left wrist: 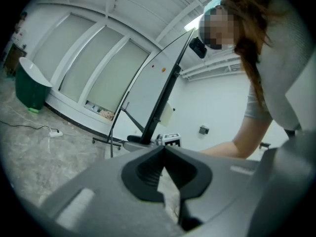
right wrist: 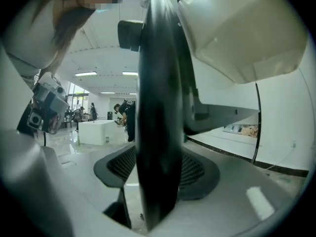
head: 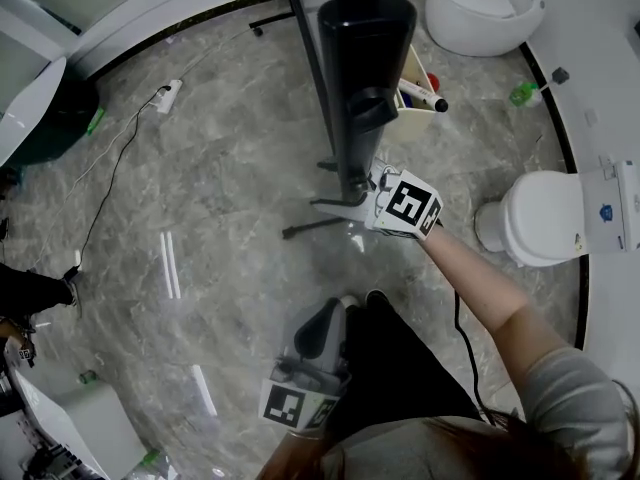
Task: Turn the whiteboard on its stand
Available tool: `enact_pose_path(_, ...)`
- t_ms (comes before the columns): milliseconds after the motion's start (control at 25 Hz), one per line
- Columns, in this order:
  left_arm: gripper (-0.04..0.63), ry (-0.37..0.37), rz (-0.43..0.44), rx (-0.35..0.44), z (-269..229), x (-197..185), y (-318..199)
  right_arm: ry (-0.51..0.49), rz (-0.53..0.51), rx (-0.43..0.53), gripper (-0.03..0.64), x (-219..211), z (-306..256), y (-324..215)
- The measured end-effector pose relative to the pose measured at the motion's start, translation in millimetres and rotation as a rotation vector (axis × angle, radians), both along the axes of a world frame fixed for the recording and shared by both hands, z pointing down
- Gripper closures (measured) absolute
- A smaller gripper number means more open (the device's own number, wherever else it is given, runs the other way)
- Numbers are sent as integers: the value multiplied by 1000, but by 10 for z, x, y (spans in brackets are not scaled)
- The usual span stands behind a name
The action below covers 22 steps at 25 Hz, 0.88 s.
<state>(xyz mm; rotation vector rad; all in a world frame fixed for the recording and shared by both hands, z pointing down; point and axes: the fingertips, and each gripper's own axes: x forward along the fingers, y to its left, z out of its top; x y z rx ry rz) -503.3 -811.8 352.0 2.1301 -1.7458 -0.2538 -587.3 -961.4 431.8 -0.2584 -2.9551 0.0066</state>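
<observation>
Whiteboard point(head: 365, 38) stands at top centre of the head view, seen edge-on from above as a dark upright slab. The thin dark legs of its stand point(head: 318, 226) spread over the grey marble floor point(head: 230, 188) below it. A marker tray point(head: 420, 86) with pens sticks out from its right side. The right claw point(head: 358, 200) sits at centre frame against the lower edge of the board, with the person's bare forearm point(head: 480, 278) running off to lower right. The left claw point(head: 325, 323) hangs at bottom centre, well apart from the board. A power strip point(head: 168, 94) and its cable lie at upper left.

In the left gripper view, the left claw's jaws are together with their tips touching, and nothing sits between them. Beyond them, at mid-frame, the board leans on its stand with its pale face to the left. The right claw's marker cube is just beside its base. A green bin point(left wrist: 28, 90) stands at far left.

In the right gripper view, the jaws stand wide apart. The board's dark edge rises up the middle of the frame between them, and a gap shows at each ribbed pad, so neither presses on it.
</observation>
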Motion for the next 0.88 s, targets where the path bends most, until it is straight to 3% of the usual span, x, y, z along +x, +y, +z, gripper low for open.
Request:
enact_pose_path(120,594,8,6,-12,70,58,62,-63,55,-20,469,-51,-17,-58)
enact_pose_path(200,594,17,9,-21,121,93,92,-114,116,-71,472,-59,-54,-107)
enact_pose_path(320,594,31,23,-25,169,163,104,-106,136,-105,488,-77,-65,-64)
enact_pose_path(520,594,45,56,14,96,219,75,-91,148,-114,509,-165,-72,119)
enact_pose_path(880,594,44,100,-6,223,152,329,-79,166,-112,532,-326,-66,333)
